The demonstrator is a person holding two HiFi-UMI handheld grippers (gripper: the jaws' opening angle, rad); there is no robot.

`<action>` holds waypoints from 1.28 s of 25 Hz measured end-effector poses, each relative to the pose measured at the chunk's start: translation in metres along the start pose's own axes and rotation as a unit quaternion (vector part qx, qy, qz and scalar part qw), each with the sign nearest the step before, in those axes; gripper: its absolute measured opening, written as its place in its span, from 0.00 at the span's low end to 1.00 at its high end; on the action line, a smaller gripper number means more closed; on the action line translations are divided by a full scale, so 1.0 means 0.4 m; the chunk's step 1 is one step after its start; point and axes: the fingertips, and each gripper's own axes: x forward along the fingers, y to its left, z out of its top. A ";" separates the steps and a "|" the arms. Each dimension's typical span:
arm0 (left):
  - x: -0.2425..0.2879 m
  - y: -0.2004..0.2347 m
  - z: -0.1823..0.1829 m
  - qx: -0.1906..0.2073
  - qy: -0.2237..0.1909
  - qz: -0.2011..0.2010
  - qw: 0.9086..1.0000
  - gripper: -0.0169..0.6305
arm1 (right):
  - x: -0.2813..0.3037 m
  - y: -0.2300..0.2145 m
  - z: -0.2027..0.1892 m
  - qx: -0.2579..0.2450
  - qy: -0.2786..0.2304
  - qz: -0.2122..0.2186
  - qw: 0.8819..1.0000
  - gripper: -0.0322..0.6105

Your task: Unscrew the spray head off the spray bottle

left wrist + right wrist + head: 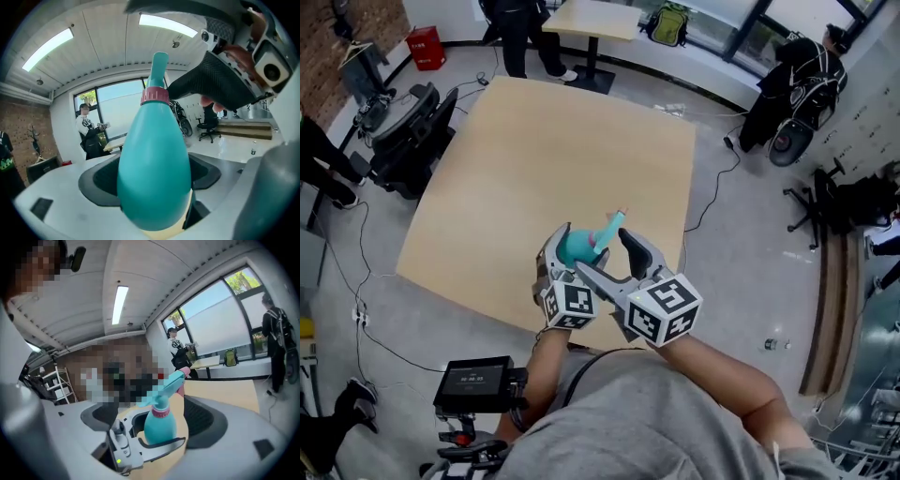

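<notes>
Spray bottle [578, 246] above table [534, 159], near edge

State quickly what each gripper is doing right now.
Left gripper: jaws closed on the teal plastic spray bottle.
Right gripper: jaws open, holding nothing.

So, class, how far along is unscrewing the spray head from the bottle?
Done: the left gripper is clamped on the bottle. In hand: the right gripper stands wide open by the head, not gripping it. Left: the head still sits on its collar, so gripping it and all the unscrewing remain.
</notes>
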 end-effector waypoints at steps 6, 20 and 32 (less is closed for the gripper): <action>-0.005 -0.061 0.047 0.016 -0.017 -0.032 0.999 0.65 | 0.008 -0.067 -0.015 -0.018 0.004 -0.033 0.999 0.30; -0.246 -0.210 0.139 -0.057 -0.140 -0.475 0.867 0.65 | -0.137 0.151 -0.011 -0.214 0.084 0.399 0.888 0.26; -0.103 -0.072 0.079 -0.189 -0.107 -0.272 0.938 0.65 | -0.114 0.036 0.043 -0.234 0.028 0.279 0.931 0.45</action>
